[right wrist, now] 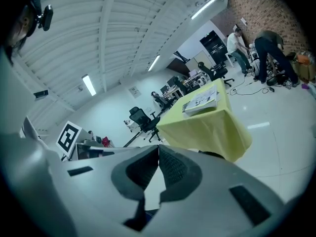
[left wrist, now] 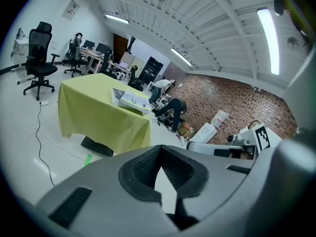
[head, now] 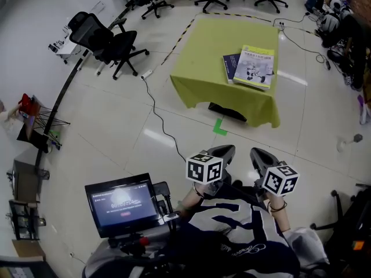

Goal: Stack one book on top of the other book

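Observation:
A table under a yellow-green cloth (head: 200,74) stands far ahead of me. On it a light-covered book (head: 255,66) lies partly over a dark blue book (head: 229,66), whose left part sticks out. The left gripper view shows the same pair of books (left wrist: 133,100), and in the right gripper view the books (right wrist: 201,100) lie near the table's edge. My left gripper (head: 227,151) and right gripper (head: 257,153) are held close to my body, well short of the table. Both are shut with nothing between the pads (left wrist: 148,169) (right wrist: 173,169).
Black office chairs (head: 107,45) stand at the left and along the back. A cable (head: 156,117) runs across the floor, and a green tape mark (head: 219,127) and a black base (head: 227,112) lie by the table. A screen (head: 123,204) sits at my left. People (right wrist: 266,51) stand near the brick wall.

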Tool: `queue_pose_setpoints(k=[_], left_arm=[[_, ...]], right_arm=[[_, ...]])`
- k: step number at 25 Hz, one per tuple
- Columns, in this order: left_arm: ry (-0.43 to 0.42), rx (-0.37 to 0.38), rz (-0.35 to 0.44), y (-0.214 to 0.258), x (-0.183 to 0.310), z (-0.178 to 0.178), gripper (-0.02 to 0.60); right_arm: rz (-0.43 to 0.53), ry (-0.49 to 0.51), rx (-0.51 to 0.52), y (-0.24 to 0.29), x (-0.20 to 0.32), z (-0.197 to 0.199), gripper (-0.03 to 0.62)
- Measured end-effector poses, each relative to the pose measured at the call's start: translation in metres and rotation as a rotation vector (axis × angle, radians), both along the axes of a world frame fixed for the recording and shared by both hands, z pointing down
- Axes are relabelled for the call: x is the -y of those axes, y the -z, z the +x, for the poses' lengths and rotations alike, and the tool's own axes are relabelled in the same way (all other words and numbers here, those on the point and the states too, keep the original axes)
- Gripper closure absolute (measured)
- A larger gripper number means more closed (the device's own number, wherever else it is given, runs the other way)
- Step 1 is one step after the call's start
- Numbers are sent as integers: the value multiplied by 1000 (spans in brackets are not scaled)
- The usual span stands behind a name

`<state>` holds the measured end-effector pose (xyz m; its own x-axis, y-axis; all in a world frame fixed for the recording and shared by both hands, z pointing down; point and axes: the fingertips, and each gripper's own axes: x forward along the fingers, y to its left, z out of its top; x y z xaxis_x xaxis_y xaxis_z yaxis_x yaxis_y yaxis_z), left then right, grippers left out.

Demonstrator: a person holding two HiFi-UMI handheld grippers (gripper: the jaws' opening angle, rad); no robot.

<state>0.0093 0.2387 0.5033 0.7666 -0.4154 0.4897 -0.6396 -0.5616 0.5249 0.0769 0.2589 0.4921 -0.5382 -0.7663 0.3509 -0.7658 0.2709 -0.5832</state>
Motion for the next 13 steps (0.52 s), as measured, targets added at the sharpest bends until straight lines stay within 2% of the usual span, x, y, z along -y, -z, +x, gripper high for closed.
queue_pose_setpoints(k=[13], left_arm=[[-10,-16,30,11,8,5,577]], right_arm=[[15,19,-11,3,6,4,603]])
